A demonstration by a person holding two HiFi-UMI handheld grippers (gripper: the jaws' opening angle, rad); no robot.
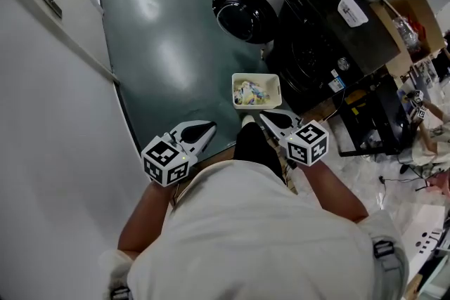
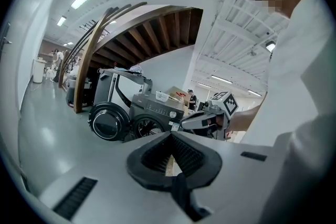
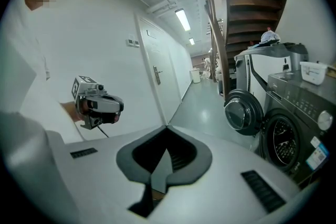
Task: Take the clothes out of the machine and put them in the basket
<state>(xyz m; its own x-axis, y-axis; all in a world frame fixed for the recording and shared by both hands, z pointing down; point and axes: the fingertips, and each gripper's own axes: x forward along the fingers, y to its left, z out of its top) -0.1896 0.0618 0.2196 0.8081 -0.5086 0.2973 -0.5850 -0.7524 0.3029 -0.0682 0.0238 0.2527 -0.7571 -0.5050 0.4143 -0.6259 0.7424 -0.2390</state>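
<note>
Two grippers: left gripper, right gripper, both clenched, empty; ribbed black pads
Basket: cream rectangular plastic; crumpled clothes inside
Machine: dark; round glossy door open, left

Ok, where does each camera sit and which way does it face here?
Head view: on the person's head, looking down at basket and washer; shows torso, forearms, left claw, right claw.
Left gripper view: on the left claw, looking along its shut jaws toward the washer; torso and right claw at right.
Right gripper view: on the right claw, facing a corridor, washer at right; torso and left claw at left.
Shared: all show the washer; each gripper view shows the other claw.
</note>
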